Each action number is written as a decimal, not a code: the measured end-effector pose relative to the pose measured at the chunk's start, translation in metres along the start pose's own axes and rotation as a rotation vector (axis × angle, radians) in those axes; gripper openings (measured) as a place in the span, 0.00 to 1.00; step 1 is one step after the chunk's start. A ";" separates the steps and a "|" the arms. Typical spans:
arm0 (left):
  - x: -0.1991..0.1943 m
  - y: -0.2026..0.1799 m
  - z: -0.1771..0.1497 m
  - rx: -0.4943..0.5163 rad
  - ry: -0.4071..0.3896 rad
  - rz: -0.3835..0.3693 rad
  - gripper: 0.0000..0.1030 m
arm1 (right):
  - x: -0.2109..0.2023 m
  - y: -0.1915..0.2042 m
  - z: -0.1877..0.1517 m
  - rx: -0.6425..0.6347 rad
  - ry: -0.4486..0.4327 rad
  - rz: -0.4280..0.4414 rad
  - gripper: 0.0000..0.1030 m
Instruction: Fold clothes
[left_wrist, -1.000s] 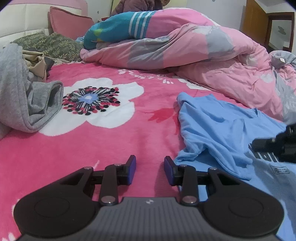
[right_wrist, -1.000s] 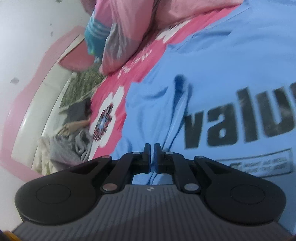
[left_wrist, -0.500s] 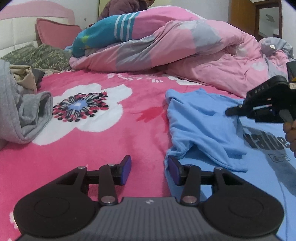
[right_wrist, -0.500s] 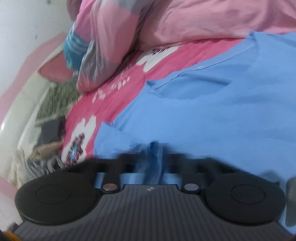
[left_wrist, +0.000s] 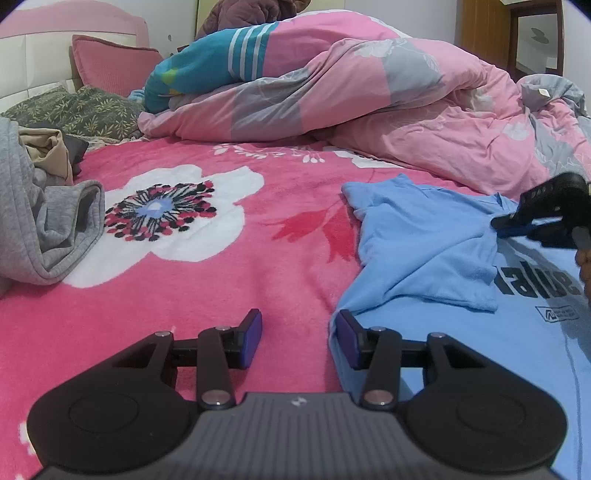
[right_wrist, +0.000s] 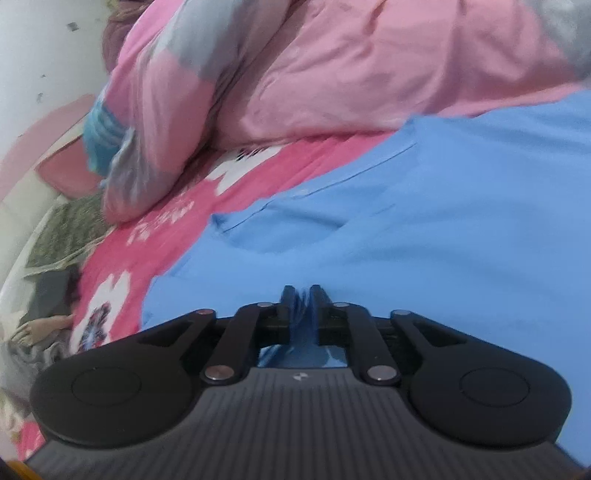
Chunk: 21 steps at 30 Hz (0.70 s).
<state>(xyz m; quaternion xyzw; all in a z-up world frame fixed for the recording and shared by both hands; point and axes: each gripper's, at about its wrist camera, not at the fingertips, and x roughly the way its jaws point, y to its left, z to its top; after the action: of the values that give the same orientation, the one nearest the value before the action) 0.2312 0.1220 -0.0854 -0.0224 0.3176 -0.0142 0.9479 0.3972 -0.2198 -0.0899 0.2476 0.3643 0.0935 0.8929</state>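
A light blue T-shirt (left_wrist: 424, 251) with dark lettering lies on the pink flowered blanket (left_wrist: 221, 280), one sleeve folded over its front. My left gripper (left_wrist: 295, 336) hovers low and open at the shirt's left edge. Its right pad (left_wrist: 347, 339) is by the hem, and only blanket shows between the pads. My right gripper (left_wrist: 506, 225) is at the far right, its tips at the sleeve's upper corner. In the right wrist view the right gripper (right_wrist: 303, 295) has a fold of the blue T-shirt (right_wrist: 443, 221) pinched in a narrow gap, and its jaws are opening.
A crumpled grey garment (left_wrist: 48, 229) lies at the left with a beige item behind it. A bunched pink and grey duvet (left_wrist: 369, 103) fills the back of the bed, beside a pink pillow (left_wrist: 107, 62) and a green one (left_wrist: 81, 110). A person's hand (left_wrist: 585, 266) shows at the right edge.
My left gripper's jaws have spread wider. My right gripper rose from over the lettering and swung toward the duvet, with blue cloth now between its pads.
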 end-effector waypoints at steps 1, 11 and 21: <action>0.000 -0.001 0.000 0.002 0.000 0.001 0.46 | -0.004 0.001 0.003 0.000 -0.018 -0.023 0.16; -0.002 -0.003 0.000 0.017 -0.008 0.006 0.43 | 0.025 0.126 0.013 -0.484 0.100 0.141 0.45; -0.009 -0.028 -0.007 0.172 -0.062 -0.011 0.07 | 0.109 0.157 0.025 -0.435 0.324 0.181 0.45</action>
<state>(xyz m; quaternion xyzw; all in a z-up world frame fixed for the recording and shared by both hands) 0.2194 0.0942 -0.0842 0.0571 0.2855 -0.0458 0.9556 0.4955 -0.0567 -0.0606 0.0637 0.4501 0.2871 0.8431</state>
